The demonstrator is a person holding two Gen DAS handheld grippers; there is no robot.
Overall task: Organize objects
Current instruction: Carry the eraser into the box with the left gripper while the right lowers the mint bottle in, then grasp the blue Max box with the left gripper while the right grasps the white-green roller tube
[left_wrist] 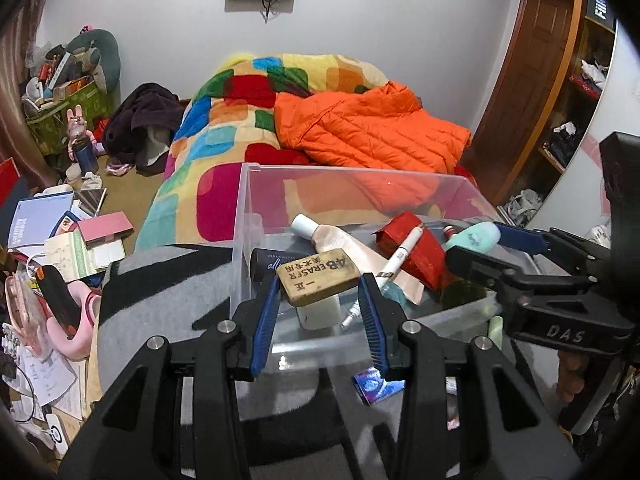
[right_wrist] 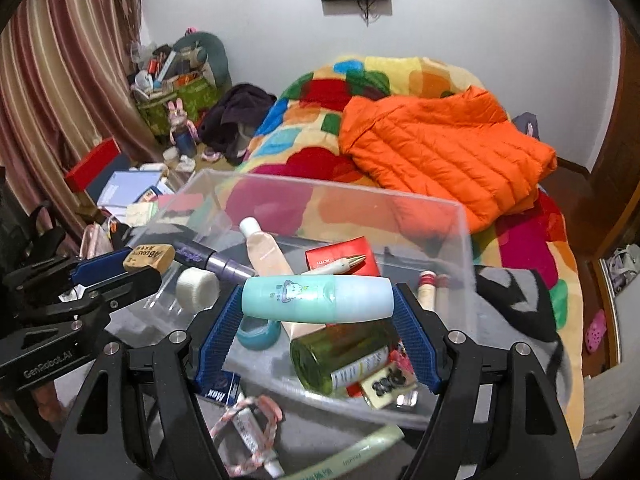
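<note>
**Eraser and bottle held over a clear bin on a cluttered bed**

The left hand-held gripper (left_wrist: 320,292) pinched a tan eraser (left_wrist: 318,276) between its blue pads, holding it above the near-left corner of a clear plastic bin (left_wrist: 256,216). The right hand-held gripper (right_wrist: 318,300) clamped a pale teal bottle (right_wrist: 318,298) crosswise by its two ends, over the bin's near edge.

Inside the bin lay a pink tube with a white cap (right_wrist: 264,250), a red box (right_wrist: 344,260) with a white pen (right_wrist: 340,266) across it, a purple-tipped dark tube (right_wrist: 212,260), a white roll (right_wrist: 198,290) and a green glass bottle (right_wrist: 344,354). The bin sat on a grey-and-black cloth (left_wrist: 160,288) at the foot of a bed covered by a patchwork blanket (left_wrist: 224,120) and an orange puffer jacket (left_wrist: 368,128).

Only the left wrist view showed the wooden door (left_wrist: 532,80) and shelves to the right; only the right wrist view showed the striped curtain (right_wrist: 52,92) and a braided pink cord (right_wrist: 244,432) lying in front of the bin.
</note>
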